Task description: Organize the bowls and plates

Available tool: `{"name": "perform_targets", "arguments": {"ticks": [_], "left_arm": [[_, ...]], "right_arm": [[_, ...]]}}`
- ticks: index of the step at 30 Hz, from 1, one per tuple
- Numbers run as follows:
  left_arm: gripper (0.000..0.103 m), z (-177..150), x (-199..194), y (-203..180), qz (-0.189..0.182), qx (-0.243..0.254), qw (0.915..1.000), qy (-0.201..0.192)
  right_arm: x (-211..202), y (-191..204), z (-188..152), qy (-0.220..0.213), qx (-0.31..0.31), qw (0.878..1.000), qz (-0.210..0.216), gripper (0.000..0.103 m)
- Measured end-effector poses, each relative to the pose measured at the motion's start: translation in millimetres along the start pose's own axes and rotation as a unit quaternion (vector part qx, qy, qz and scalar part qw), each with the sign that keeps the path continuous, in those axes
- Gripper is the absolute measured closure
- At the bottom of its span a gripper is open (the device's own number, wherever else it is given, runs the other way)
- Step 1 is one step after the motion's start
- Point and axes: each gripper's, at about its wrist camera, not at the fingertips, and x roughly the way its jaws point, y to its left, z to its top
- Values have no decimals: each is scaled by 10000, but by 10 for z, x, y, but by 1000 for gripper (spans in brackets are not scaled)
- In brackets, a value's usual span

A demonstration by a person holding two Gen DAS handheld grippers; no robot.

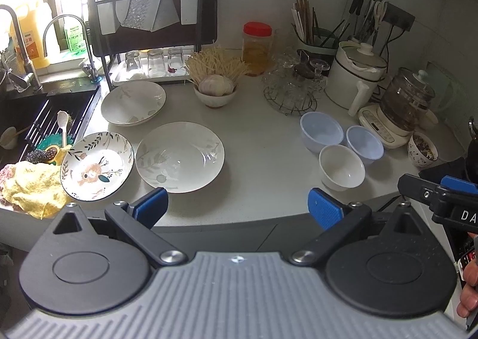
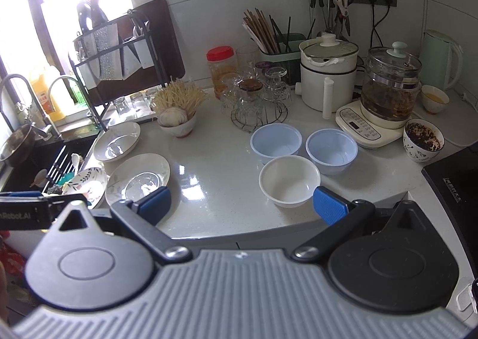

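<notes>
Both claws hanging just off the front edge of the bench [image 2: 221,177] right now. My left claw [image 1: 237,209] is spread wide with nothing in it, and my right claw [image 2: 242,204] is the same: wide apart, empty.

Plates are all on the left side. The floral plate [image 1: 97,165] sits right at the bench's front-left corner, tilted, its left rim propped on a yellow cloth [image 1: 33,189] next to the sink [image 1: 44,117]. Just beside it is a white leaf-print plate [image 1: 179,156], near the front edge and straight ahead of my left claw's left finger. A third plate [image 1: 133,102] sits further back, close to the sink's edge.

Bowls are clustered on the right: a white bowl [image 2: 289,181] nearest the front edge, with two pale blue bowls [image 2: 276,140] [image 2: 331,150] behind it, all three touching or nearly so. The white one is just beyond my right claw's right finger.

Best open room is the bare stretch in the middle between plates and bowls. The back is crowded: a bowl of garlic [image 2: 177,122], a wire rack of glassware [image 2: 257,99], a white pot [image 2: 327,73] and a glass kettle [image 2: 388,88]. A patterned bowl [image 2: 422,140] with dark stuff in it sits far right beside the stove top [image 2: 454,186].
</notes>
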Motion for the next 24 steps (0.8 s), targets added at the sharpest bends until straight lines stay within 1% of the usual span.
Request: {"name": "perform_targets", "arguments": {"ticks": [15,24], "left_arm": [[2,-24,-92,41,-88,44,9999,-38],[2,10,-153,137,-65,-17,9999,-95]], "right_arm": [[-63,113,-20,0,-71,10000,30,0],[-107,180,16,-61,-68,9999,46,0]]}}
